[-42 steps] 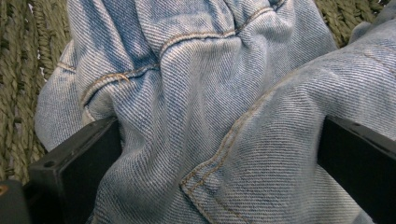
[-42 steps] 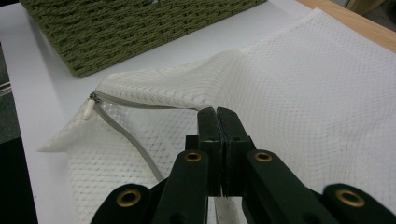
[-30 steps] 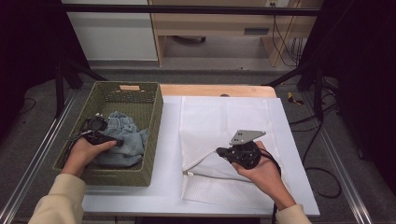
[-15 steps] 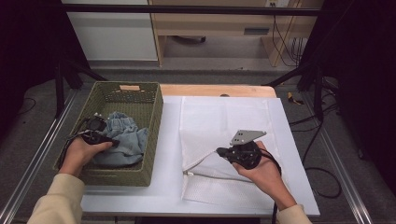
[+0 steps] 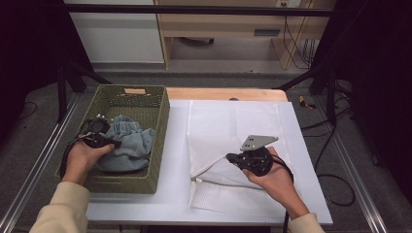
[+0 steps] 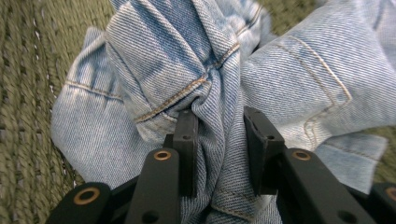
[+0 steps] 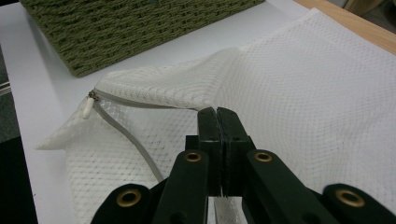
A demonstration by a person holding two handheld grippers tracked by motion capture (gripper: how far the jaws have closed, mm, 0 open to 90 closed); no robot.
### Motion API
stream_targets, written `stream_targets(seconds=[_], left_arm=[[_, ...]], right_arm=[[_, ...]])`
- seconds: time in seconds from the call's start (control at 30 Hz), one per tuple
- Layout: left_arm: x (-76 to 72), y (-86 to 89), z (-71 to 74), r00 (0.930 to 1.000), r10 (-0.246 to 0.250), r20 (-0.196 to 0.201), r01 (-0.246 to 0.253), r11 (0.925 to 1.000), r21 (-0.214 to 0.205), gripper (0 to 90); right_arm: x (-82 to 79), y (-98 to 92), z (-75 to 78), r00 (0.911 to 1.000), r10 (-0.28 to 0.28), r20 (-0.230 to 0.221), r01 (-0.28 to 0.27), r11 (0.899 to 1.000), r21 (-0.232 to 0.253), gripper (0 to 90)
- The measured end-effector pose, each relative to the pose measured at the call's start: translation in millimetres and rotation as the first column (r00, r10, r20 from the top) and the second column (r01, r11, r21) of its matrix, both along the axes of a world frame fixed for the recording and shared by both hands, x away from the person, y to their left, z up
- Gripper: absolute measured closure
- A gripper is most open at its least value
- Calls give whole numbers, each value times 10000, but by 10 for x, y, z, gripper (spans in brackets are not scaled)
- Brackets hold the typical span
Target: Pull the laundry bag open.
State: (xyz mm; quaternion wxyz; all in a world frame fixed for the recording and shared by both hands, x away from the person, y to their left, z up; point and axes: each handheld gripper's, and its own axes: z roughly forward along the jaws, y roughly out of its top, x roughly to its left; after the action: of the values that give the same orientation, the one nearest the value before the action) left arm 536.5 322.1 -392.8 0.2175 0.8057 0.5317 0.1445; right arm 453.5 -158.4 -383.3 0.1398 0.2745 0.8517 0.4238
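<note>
Left gripper [image 6: 218, 135], drawn nearer since a moment ago, clamps bunched jeans [image 6: 224, 60] in basket [image 5: 160, 145]; right gripper [image 7: 218, 126] pinches mesh bag [image 7: 317, 93] open, suggesting imminent loading.

sleeves [image 5: 63, 211]: cream, long
left gripper [image 6: 218, 122]: black jaws, brass rivets
right gripper [image 5: 232, 157]: black, grey three-cornered plate, black cable

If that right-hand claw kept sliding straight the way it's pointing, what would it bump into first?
Probably the lifted fold of the white mesh laundry bag just ahead of the right claw; the green woven basket lies beyond, though depth is hard to judge.
</note>
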Motion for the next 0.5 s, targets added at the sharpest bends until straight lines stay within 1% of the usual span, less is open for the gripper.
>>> stream_targets(seconds=[0.03,0.07,0.13,0.17,0.23,0.27,0.3,0.33,0.37,0.4,0.43,0.47,0.5], left_arm=[[-19,-7,49,9997,11,248,-8,9999,-124,697],[-19,-7,49,9997,11,248,-8,9999,-124,700],[-37,-39,106,9993,-112,369,114,9999,-66,705],[-44,-49,121,9986,-104,512,108,9999,-75,707],[-51,-67,152,9979,-160,631,165,9998,-68,711],[-51,-67,152,9979,-160,631,165,9998,-68,712],[-56,-91,146,9985,-211,496,210,9998,37,712],[-56,-99,138,9989,-260,402,251,9994,225,713],[-55,-108,128,9987,-302,399,287,9989,381,712],[-55,-108,128,9987,-302,399,287,9989,381,712],[-56,-130,103,9987,-424,279,410,9979,494,712],[-56,-130,103,9987,-424,279,410,9979,494,712],[-52,-137,91,9988,-396,279,379,9976,581,712]], right_arm=[[2,-4,0,10000,-5,3,5,10000,20,896],[5,-7,0,10000,-27,-10,27,10000,27,895],[7,-6,-3,10000,-43,-19,43,10000,27,896],[7,-3,-3,10000,-37,-4,37,10000,19,896],[1,4,-2,10000,-14,2,14,10000,7,896],[-1,5,-3,10000,-13,1,13,10000,0,896],[-2,5,-3,10000,-13,-9,13,10000,-5,896],[-2,5,-4,10000,-17,-7,17,10000,-5,896],[-2,6,-3,10000,-19,-8,19,10000,-1,896],[-3,8,-3,10000,-5,0,5,10000,4,896],[-5,11,-3,10000,4,21,-5,10000,4,896],[-7,15,-5,10000,-3,19,3,10000,12,896],[-7,19,-8,10000,1,-3,-1,10000,5,896]])
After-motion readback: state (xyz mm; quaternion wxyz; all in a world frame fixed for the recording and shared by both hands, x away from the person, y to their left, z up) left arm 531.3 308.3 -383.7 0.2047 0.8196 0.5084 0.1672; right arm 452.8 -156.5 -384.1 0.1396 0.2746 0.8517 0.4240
